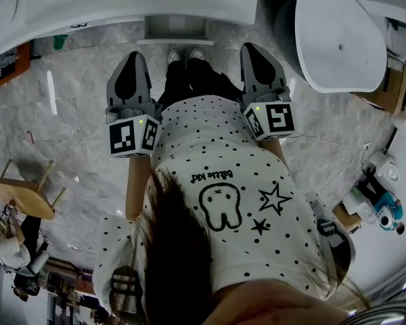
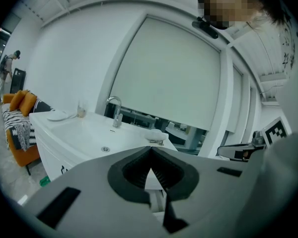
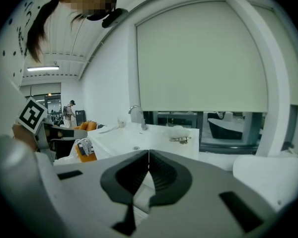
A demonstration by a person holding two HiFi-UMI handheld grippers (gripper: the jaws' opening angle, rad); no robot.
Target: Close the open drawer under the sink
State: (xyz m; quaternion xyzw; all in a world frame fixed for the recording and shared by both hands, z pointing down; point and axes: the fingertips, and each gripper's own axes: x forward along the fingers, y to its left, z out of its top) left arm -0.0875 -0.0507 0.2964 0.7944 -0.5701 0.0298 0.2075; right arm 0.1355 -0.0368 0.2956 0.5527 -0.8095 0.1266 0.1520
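Head view: left gripper [image 1: 130,58] and right gripper [image 1: 255,49] are pointing at the sink [image 1: 122,5]. The open drawer [image 1: 175,29] is sticking out just ahead of the tips, between the two jaw pairs.
Left gripper view: jaws are pressing together, gripping nothing; faucet [image 2: 115,110] is sitting beyond them, leftward.
Right gripper view: jaws are meeting too, holding nothing, sink lying straight past the tips.

Two grippers were counted, left gripper [image 1: 133,58] at ten o'clock, right gripper [image 1: 252,49] at one o'clock, one sink [image 2: 84,130], one faucet [image 2: 115,112], one open drawer [image 1: 174,27] at twelve o'clock, two shoes [image 1: 175,56] [image 1: 197,53], one wooden stool [image 1: 27,198] at eight o'clock.
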